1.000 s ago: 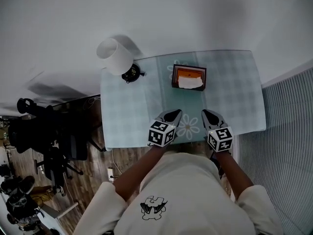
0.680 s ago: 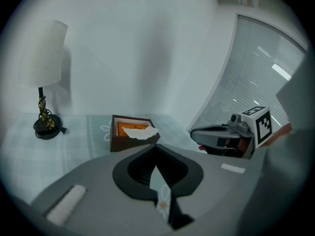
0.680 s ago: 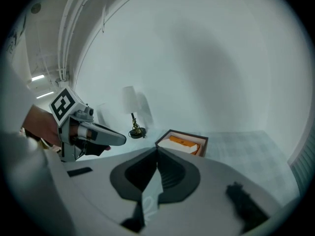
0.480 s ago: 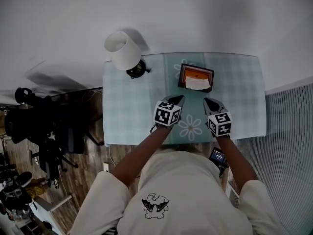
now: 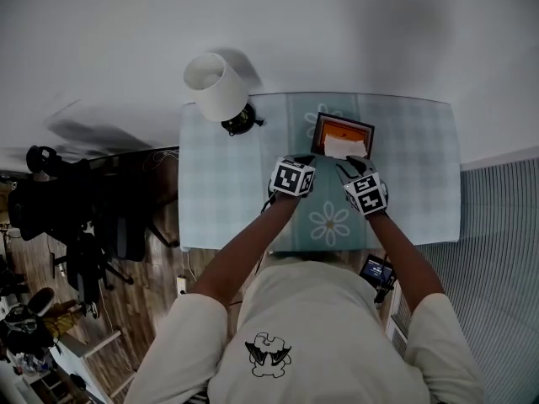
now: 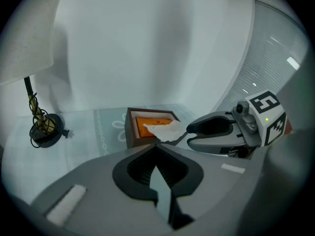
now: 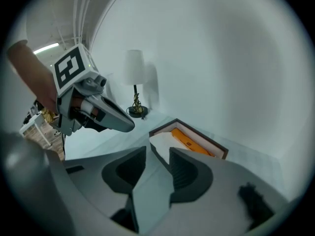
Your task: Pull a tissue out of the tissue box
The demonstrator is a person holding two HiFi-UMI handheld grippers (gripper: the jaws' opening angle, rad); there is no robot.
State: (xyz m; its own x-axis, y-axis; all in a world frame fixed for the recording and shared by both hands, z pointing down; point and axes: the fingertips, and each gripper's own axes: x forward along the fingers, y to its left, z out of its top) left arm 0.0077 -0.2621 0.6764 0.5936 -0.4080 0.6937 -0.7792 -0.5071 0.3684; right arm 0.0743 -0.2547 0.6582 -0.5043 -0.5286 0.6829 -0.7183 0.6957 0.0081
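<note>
Tissue box (image 5: 341, 131) on the counter (image 5: 227, 192), towards the far edge by the wall, long side across the counter and slightly skewed, open top facing up. Tissue (image 5: 346, 148) poking out, lying towards the near rim. Right gripper (image 7: 158, 150) close to the tissue, fingers opening and spread wide, pads pressing on nothing, tissue straight ahead of the gap. Left gripper (image 6: 156, 145) alongside, fingers together, empty. Lamp (image 5: 215, 87) at the far left corner.
</note>
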